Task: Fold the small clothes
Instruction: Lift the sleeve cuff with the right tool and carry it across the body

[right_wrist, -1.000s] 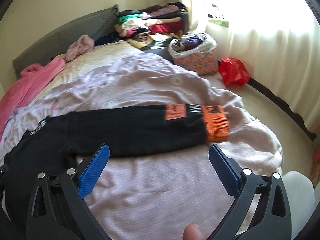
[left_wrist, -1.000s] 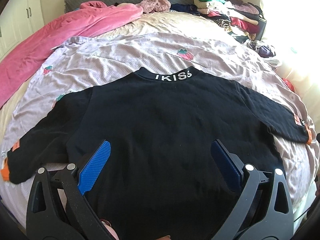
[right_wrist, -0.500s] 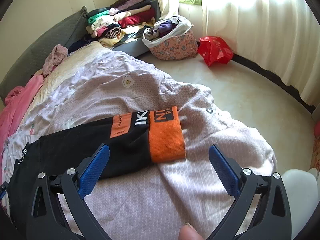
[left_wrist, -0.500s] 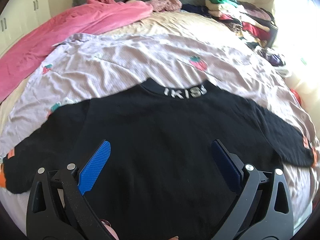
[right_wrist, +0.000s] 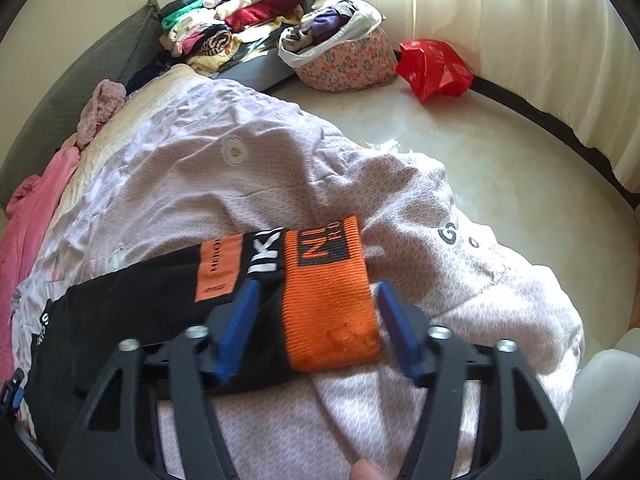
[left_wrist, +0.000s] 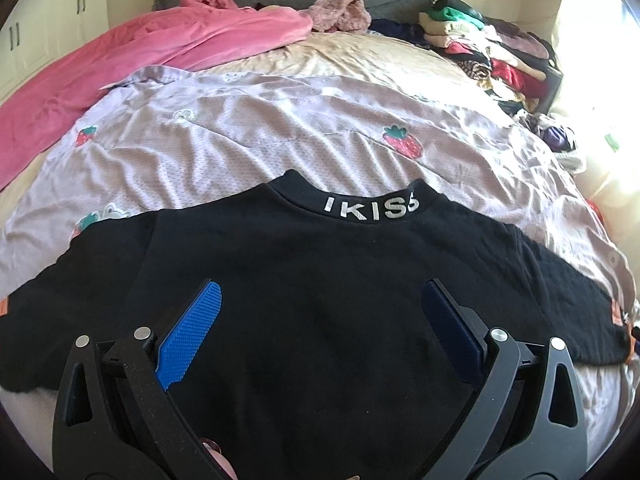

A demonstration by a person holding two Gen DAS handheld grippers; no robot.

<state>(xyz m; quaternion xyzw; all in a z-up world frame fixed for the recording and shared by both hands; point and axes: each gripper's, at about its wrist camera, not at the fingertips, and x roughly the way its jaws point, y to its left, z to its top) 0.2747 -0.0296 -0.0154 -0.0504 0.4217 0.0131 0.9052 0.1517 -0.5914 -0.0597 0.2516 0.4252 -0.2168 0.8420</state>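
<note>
A small black sweatshirt with "IKISS" on its collar lies flat, back up, on a pale lilac blanket on the bed. My left gripper is open and empty, hovering over the middle of the sweatshirt's back. In the right wrist view the sweatshirt's right sleeve ends in an orange cuff. My right gripper straddles that cuff, its blue fingers half closed on either side of it, with a gap still showing on the right.
A pink blanket lies at the bed's far left. Stacked folded clothes sit by the headboard. A floral bag of clothes and a red plastic bag stand on the floor beside the bed's edge.
My right gripper moved forward onto the sleeve's orange cuff and its jaws narrowed around it. My left gripper moved forward over the sweatshirt, still open.
</note>
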